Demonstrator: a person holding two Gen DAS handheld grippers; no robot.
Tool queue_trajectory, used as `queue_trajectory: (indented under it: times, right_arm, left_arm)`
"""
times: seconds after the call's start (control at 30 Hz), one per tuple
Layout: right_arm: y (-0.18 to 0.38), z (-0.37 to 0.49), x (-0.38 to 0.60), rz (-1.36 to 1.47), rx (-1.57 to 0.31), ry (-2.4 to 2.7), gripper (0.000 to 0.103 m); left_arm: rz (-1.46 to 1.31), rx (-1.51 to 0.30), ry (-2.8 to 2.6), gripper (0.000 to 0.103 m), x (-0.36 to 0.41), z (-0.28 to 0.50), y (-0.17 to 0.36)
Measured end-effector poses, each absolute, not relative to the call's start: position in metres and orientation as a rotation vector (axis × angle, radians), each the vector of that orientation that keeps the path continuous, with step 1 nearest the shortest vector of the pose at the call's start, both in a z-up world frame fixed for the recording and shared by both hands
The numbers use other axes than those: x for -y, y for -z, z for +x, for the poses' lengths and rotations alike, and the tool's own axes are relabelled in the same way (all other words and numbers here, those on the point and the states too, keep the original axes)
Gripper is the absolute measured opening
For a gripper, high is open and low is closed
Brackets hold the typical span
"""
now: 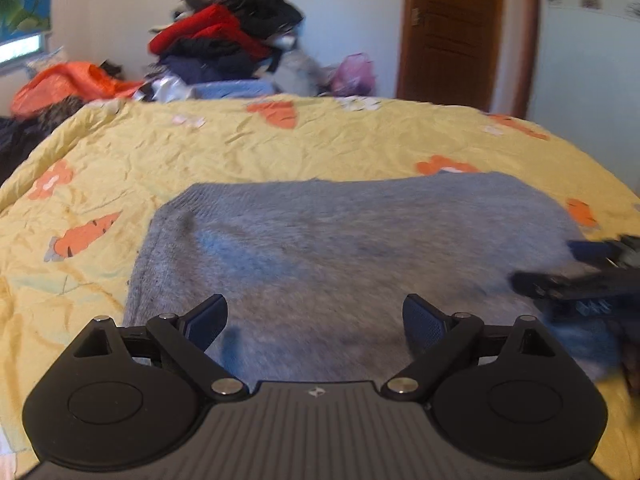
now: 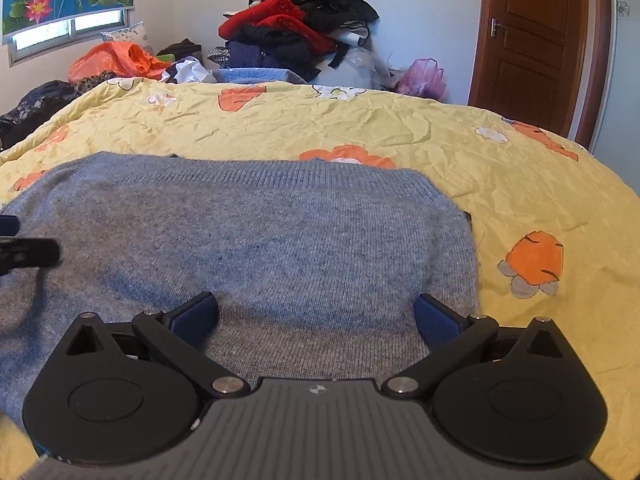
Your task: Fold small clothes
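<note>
We hold both grippers, left [image 1: 315,320] and right [image 2: 316,318], spread wide and empty over the sweater [image 2: 256,240], which lies flat on the quilt [image 2: 400,120], ready for folding.

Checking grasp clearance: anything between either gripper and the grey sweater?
Nothing visible. The grey sweater lies flat on the yellow bedspread, with the open left gripper and open right gripper directly over it.

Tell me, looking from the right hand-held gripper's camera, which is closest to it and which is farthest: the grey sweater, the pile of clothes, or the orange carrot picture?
1. Grey sweater, right under the right hand-held gripper.
2. Orange carrot picture, off to the right on the yellow quilt.
3. Pile of clothes, far back by the wall.
</note>
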State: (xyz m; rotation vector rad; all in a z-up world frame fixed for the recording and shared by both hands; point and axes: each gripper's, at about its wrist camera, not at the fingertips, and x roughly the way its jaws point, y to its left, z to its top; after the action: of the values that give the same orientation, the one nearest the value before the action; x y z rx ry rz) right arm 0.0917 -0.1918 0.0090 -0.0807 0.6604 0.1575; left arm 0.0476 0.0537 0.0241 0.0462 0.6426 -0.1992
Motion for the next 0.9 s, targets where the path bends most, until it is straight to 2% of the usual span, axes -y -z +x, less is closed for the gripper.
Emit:
queue_trajectory:
  times: [0.1,0.17,0.37,0.5,0.6,0.77,0.9]
  right_arm:
    - [-0.009,0.092,0.192,-0.081,-0.66,-0.157,0.103]
    - [-0.009,0.092,0.191,-0.083,-0.66,-0.157,0.103]
    - [-0.015,0.083,0.196,-0.088,-0.674,-0.156,0.102]
    - [-0.031,0.046,0.203,-0.026,-0.656,-0.206,0.103]
    - [-0.02,0.029,0.2,-0.096,-0.728,-0.208,0.103]
    - [-0.014,0.021,0.209,-0.106,-0.733,-0.23,0.103]
    - [-0.029,0.015,0.21,-0.084,-0.734,-0.215,0.102]
  left_arm:
    - [0.096,-0.719,0.192,0.095,-0.054,0.042,-0.006]
    - [0.055,-0.696,0.204,0.097,-0.067,0.039,0.005]
    - [0.078,-0.726,0.209,0.097,-0.071,0.038,-0.003]
    - [-0.01,-0.725,0.213,0.097,-0.084,0.01,-0.013]
    - [0.02,-0.746,0.217,0.097,-0.084,-0.005,-0.003]
    - [0.055,-0.742,0.217,0.097,-0.084,-0.007,-0.003]
    - [-0.071,-0.758,0.179,0.096,-0.098,-0.013,-0.019]
